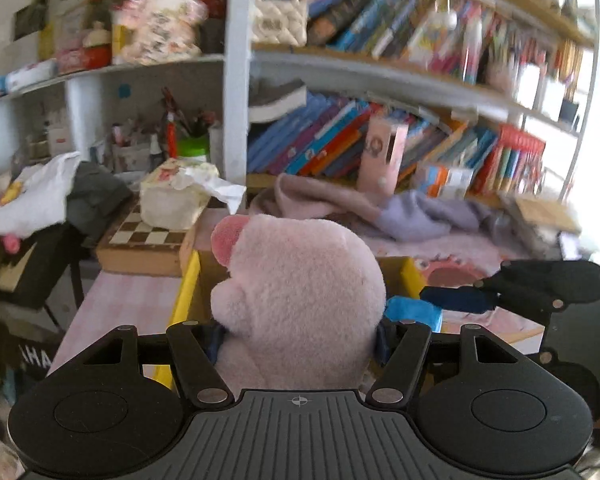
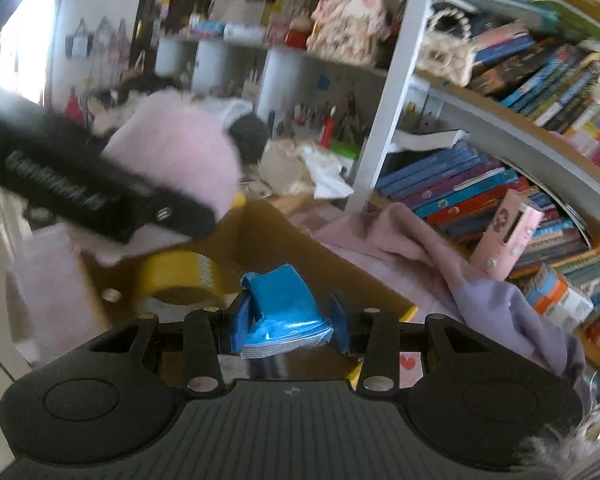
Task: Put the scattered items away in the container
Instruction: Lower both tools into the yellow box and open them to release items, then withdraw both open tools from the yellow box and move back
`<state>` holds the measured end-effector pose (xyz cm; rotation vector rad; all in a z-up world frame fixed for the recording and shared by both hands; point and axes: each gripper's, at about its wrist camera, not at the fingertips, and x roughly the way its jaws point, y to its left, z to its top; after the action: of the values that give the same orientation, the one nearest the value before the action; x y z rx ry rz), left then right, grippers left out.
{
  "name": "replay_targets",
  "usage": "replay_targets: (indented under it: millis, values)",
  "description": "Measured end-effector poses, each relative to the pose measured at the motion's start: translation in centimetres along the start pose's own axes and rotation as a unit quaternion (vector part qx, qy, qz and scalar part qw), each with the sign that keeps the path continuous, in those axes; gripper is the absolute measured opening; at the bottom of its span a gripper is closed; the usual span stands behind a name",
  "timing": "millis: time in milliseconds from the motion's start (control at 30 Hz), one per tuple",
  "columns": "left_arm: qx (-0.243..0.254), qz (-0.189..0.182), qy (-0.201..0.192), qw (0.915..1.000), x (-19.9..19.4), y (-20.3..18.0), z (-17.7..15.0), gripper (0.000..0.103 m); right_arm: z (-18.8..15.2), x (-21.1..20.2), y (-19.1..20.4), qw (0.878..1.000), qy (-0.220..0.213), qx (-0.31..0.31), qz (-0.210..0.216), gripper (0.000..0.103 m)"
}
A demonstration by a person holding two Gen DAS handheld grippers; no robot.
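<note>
While left gripper (image 1: 300,340) clamps pink plush (image 1: 300,300), right gripper (image 2: 286,330) grips blue packet (image 2: 282,312)

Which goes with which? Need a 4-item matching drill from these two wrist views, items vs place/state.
Items:
1. pink plush toy
2. blue packet
3. tape roll
4. chessboard

Places/states:
A. lying inside the yellow-edged cardboard box
B. under a tissue pack on the desk
C. clamped in the left gripper
D. clamped in the right gripper

Pairs: 1-C, 2-D, 3-A, 4-B
</note>
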<state>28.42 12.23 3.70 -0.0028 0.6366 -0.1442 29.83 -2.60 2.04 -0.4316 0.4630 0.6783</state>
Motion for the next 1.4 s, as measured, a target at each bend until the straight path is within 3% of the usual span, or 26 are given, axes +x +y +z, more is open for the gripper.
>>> replay_targets:
  millis: [133,300,567,800,900,1000,1100,1200,1400]
  values:
    - [0.031,0.002,0.041,0.9987,4.4,0.3,0.8,0.065,0.3,4.4,-0.8,0.999,0.04,-0.017,0.006,0.039]
    - [0.033,0.009,0.075,0.9966,7.6,1.1,1.0,0.065,0.3,6.9,-1.0,0.998,0.059,-0.036,0.009,0.039]
    - [0.047,0.011,0.089,0.9948,8.9,1.2,1.1,0.066,-0.2,8.0,-0.9,0.995,0.079,-0.05,0.026,0.039]
    - [0.068,0.021,0.086,0.9938,9.0,0.7,0.8,0.073,-0.5,8.6,-0.5,0.994,0.087,-0.058,0.031,0.04]
    - [0.067,0.023,0.07,0.995,8.2,0.7,0.8,0.079,-0.5,8.5,-0.5,0.994,0.084,-0.058,0.031,0.04]
    - [0.068,0.044,0.027,0.9964,5.9,0.4,1.3,0.084,-0.4,8.1,-0.5,0.996,0.074,-0.053,0.025,0.05]
    - [0.061,0.055,-0.018,0.9964,2.8,0.1,1.7,0.087,0.1,6.6,-0.5,0.997,0.05,-0.047,0.026,0.05]
    - [0.043,0.059,-0.06,0.9955,-0.8,-0.1,1.9,0.09,0.7,3.9,-0.5,0.999,0.025,-0.036,0.018,0.051]
    - [0.001,0.059,-0.118,0.9912,-8.6,-1.1,-0.2,0.098,0.9,-3.8,-0.4,0.999,-0.036,0.004,-0.013,0.061]
